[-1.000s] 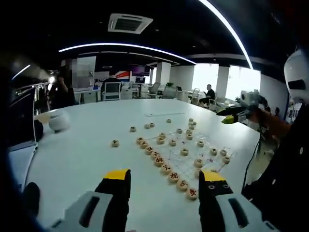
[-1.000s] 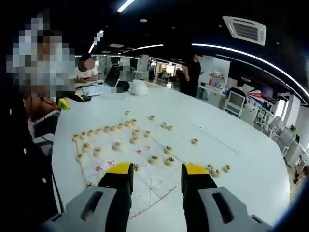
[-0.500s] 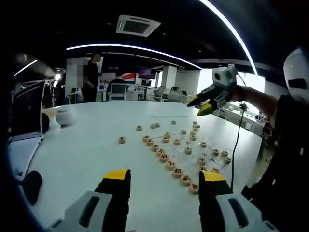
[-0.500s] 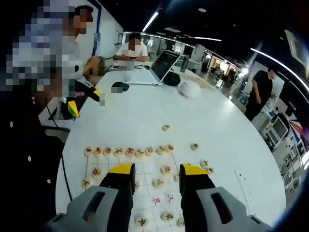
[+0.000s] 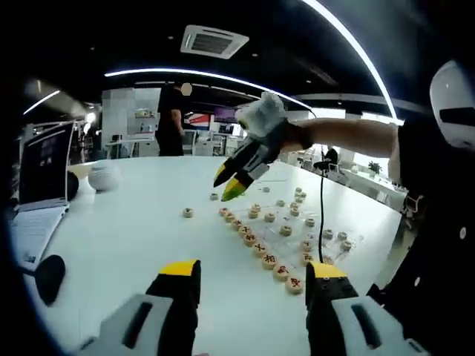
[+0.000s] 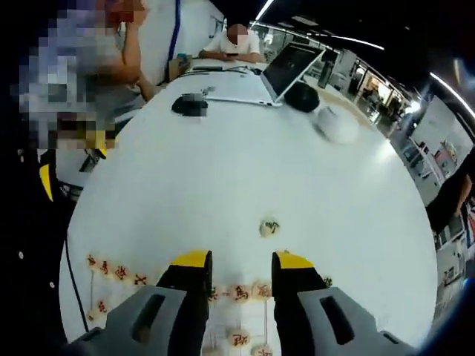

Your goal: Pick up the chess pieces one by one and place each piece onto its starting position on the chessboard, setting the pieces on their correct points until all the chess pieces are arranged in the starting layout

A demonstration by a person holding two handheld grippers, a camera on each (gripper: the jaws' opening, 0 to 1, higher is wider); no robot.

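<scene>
Wooden chess pieces (image 5: 261,248) are lying in a slanting row across the middle right of the left gripper view, on a thin chessboard sheet (image 5: 326,248) spread over a white table (image 5: 119,230), with more pieces scattered behind the row and one lone piece (image 5: 188,213) sitting apart toward the centre left. At the bottom of that view the left gripper (image 5: 254,276) is hovering above the table with its yellow-tipped jaws spread wide and nothing between them. Coming in from the upper right, the right gripper (image 5: 228,185) is reaching out over the pieces at the end of a person's arm (image 5: 349,137), its tips pointing down toward the far end of the row. In the right gripper view the right gripper (image 6: 237,261) is looking down along its own jaws, which are standing apart and empty, above a row of pieces at the bottom of the frame; the lone piece (image 6: 270,228) is lying just beyond the tips, at centre. A laptop (image 6: 278,70) and a dark mouse (image 6: 190,105) are sitting at the top of that view, near a seated person (image 6: 234,48).
</scene>
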